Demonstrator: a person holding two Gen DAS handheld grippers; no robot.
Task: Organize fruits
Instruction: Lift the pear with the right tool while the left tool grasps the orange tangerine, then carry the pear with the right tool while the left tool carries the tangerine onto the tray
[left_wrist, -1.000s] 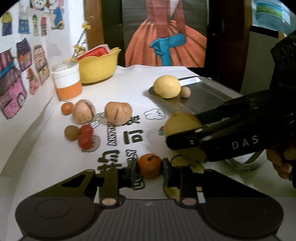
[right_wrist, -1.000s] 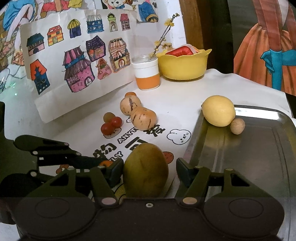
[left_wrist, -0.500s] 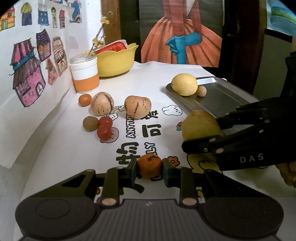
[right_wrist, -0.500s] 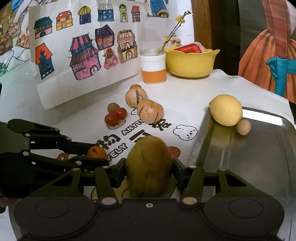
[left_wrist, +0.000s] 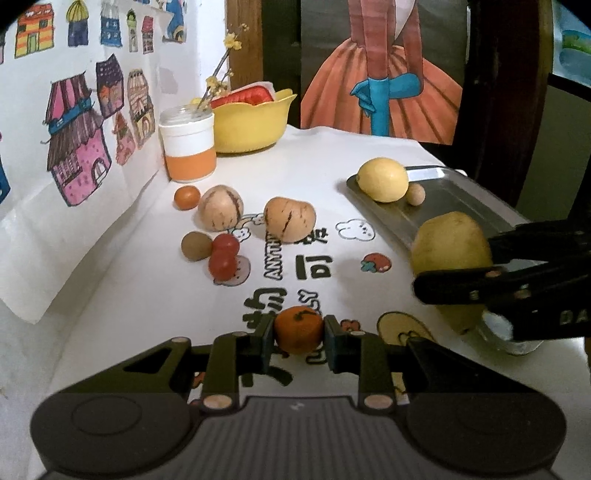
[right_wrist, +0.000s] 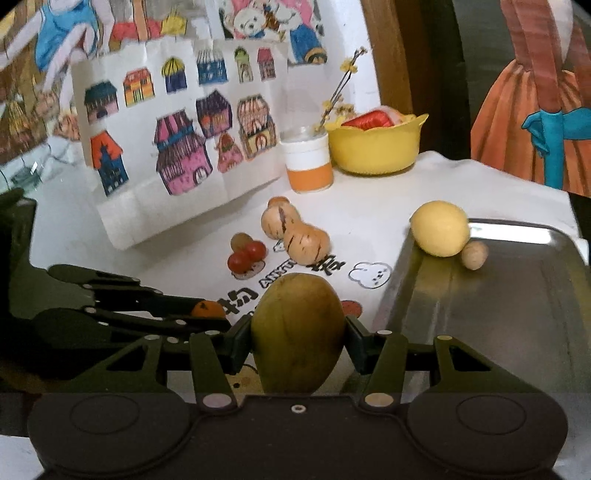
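My left gripper (left_wrist: 298, 334) is shut on a small orange tangerine (left_wrist: 298, 328), held above the printed tablecloth. My right gripper (right_wrist: 298, 334) is shut on a large yellow-green mango (right_wrist: 297, 332), just left of the metal tray (right_wrist: 498, 314); the same mango (left_wrist: 450, 251) shows at the right of the left wrist view. In the tray's far corner lie a yellow lemon (right_wrist: 439, 233) and a small brown round fruit (right_wrist: 475, 254). On the cloth sit two striped beige melons (left_wrist: 290, 218), two red tomatoes (left_wrist: 222, 258), a brown fruit (left_wrist: 195, 245) and a small orange fruit (left_wrist: 186, 196).
A white and orange jar (left_wrist: 188, 147) with a flower sprig and a yellow bowl (left_wrist: 251, 122) stand at the back of the table. A paper sheet with drawn houses (right_wrist: 177, 147) leans along the left wall. A clear round object (left_wrist: 509, 332) lies under my right gripper.
The right gripper closed onto the mango, which it only straddled a second ago. Both grippers rose and drew back, so the table appears farther away. The left kept its hold on the tangerine.
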